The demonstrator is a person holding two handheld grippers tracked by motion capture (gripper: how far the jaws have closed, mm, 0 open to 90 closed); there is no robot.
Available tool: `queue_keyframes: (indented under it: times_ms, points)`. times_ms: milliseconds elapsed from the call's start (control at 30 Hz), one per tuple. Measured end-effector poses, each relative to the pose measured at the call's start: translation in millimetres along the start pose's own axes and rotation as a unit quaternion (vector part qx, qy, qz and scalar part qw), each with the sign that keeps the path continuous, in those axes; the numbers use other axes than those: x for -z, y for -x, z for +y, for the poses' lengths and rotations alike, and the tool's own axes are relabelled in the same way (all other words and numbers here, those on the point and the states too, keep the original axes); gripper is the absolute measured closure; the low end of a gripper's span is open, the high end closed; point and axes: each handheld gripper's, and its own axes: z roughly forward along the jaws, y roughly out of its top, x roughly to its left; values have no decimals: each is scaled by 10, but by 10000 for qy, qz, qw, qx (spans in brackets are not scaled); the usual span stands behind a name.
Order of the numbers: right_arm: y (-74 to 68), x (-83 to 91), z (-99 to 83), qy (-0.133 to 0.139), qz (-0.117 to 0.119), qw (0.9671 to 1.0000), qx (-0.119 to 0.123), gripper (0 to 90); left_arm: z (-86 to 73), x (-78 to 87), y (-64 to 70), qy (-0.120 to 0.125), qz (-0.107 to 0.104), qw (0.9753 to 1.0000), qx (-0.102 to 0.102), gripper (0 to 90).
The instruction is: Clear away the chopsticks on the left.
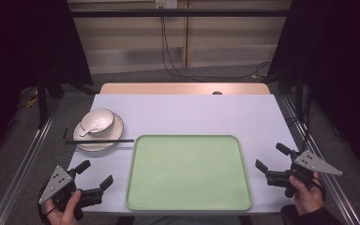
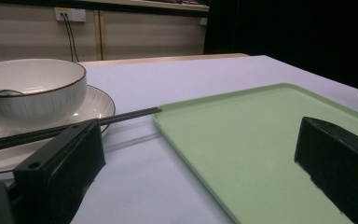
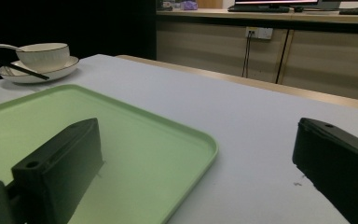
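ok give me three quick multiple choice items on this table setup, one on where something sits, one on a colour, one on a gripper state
1. The bowl sits: A on the tray, B on the plate, C on the bare table.
2. The tray is: A green, B red, C black.
3. The left gripper is: A shut on chopsticks, B shut on a spoon, C open, holding nothing.

Answers: 1 B, the bowl rests on the plate left of the tray. 2 A, pale green in all views. 3 C, its fingers stand apart with nothing between.
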Motion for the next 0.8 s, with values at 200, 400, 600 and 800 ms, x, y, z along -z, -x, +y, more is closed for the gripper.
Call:
queue_keyframes:
  times_ms: [200,400,600,800]
  points:
    - [-20,5,1,14,71,10000,-9,9,6,-19,32,-71,-58,9999,-43,14]
    - [-11,36,0,92,-44,9999,-15,14,10,-56,12,-144,-165,9998,-32,13]
    - [-25,23,0,103,-59,9999,-26,14,33,-99,-56,-430,-517,9977,-125,16]
    - [-26,0,-7,58,-68,9999,46,14,146,-126,-147,-793,-622,9946,-242,18]
